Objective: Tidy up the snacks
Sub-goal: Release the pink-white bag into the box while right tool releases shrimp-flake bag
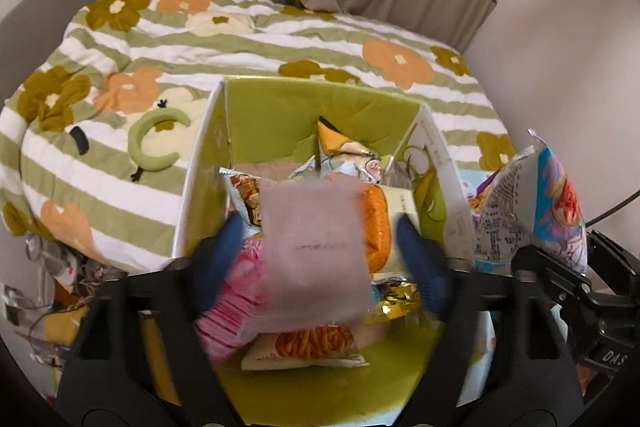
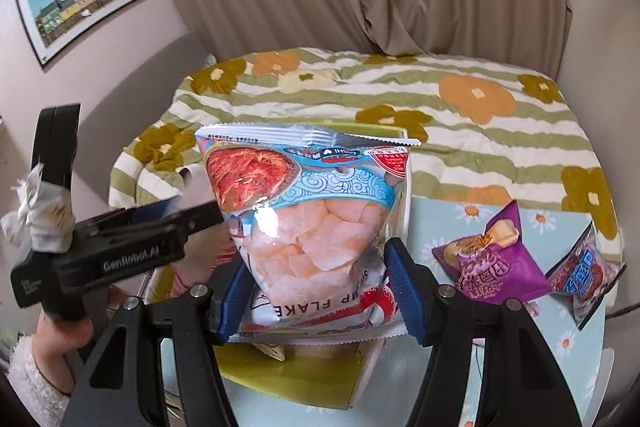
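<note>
Step in hand: loading green box [image 1: 280, 115] at bed's near edge. Left tongs [image 1: 320, 251] spread apart, blurred pale packet [image 1: 316, 259] loose between them over box. Right tongs [image 2: 316, 287] clamp shrimp flake bag [image 2: 308, 211] above box. Next: lower bag in, release. Purple packet [image 2: 492, 267] waits at near right corner.

I see the box [image 1: 256, 115] in front of the quilt [image 1: 280, 39], snack packets [image 1: 344, 155] inside. Two packets [image 2: 496, 263] lie right of it on the table [image 2: 448, 223].
</note>
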A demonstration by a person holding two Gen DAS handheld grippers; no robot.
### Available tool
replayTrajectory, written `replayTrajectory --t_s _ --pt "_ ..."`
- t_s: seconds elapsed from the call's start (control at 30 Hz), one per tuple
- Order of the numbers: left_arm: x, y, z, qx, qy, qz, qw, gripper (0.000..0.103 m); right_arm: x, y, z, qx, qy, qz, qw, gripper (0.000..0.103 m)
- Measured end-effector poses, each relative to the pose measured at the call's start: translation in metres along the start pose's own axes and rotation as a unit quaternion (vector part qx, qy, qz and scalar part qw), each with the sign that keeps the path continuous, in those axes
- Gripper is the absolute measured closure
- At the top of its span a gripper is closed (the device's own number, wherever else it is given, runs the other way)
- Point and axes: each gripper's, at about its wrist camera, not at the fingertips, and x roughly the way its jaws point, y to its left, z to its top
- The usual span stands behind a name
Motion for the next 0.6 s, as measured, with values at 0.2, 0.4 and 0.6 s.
replayTrajectory --t_s 0.2,0.4,0.6 --pt "0.003 0.007 -0.016 0.003 0.008 0.000 1.0000 0.003 0.012 -0.002 -0.001 0.012 0.017 -0.007 1.000 0.043" --pt "-0.009 0.013 -0.037 -0.016 0.013 0.005 0.9998 0.003 0.017 0.001 -0.004 -0.001 0.028 0.004 1.000 0.043" --pt "-0.029 0.018 -0.052 -0.030 0.003 0.020 0.9993 0.003 0.023 0.010 -0.007 -0.009 0.048 0.028 0.998 0.042"
